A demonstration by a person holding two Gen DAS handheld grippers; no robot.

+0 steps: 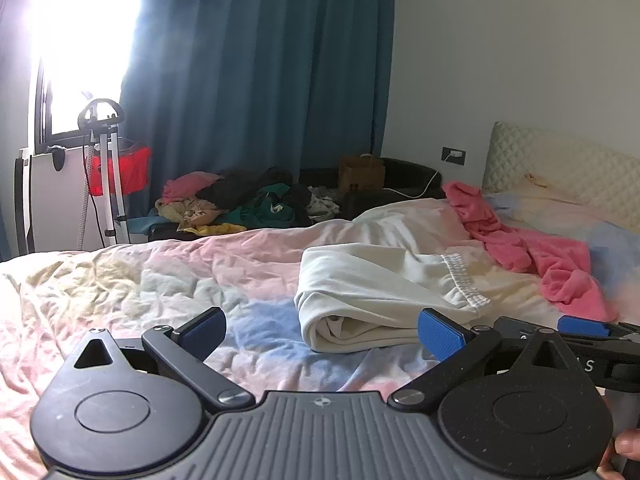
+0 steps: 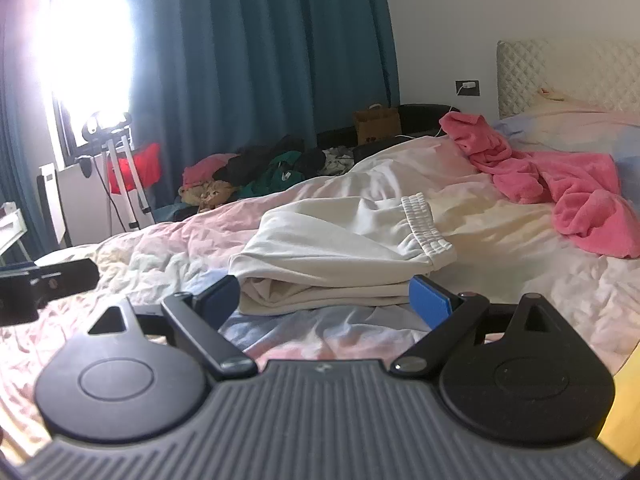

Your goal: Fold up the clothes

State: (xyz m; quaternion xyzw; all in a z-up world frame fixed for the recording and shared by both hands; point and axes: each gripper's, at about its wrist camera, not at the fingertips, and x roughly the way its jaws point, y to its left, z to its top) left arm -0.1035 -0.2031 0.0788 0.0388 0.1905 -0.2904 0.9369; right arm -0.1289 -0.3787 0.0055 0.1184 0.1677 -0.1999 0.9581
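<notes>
Folded white trousers [image 1: 380,300] with a ribbed elastic waistband lie on the bed; they also show in the right wrist view [image 2: 340,256]. A crumpled pink fleece garment [image 1: 536,248] lies behind them to the right, also in the right wrist view [image 2: 560,184]. My left gripper [image 1: 322,332] is open and empty, just in front of the trousers' left end. My right gripper [image 2: 324,300] is open and empty, its blue pads level with the trousers' near edge. The right gripper also shows at the right of the left wrist view [image 1: 580,332]. The left gripper shows at the left of the right wrist view [image 2: 44,284].
The bed has a rumpled pastel quilt [image 1: 160,280] and a quilted cream headboard [image 1: 560,164]. A pile of mixed clothes [image 1: 240,204] lies beyond the far edge. A white stand with a red item [image 1: 112,168] is by the bright window. Teal curtains [image 1: 260,60] hang behind.
</notes>
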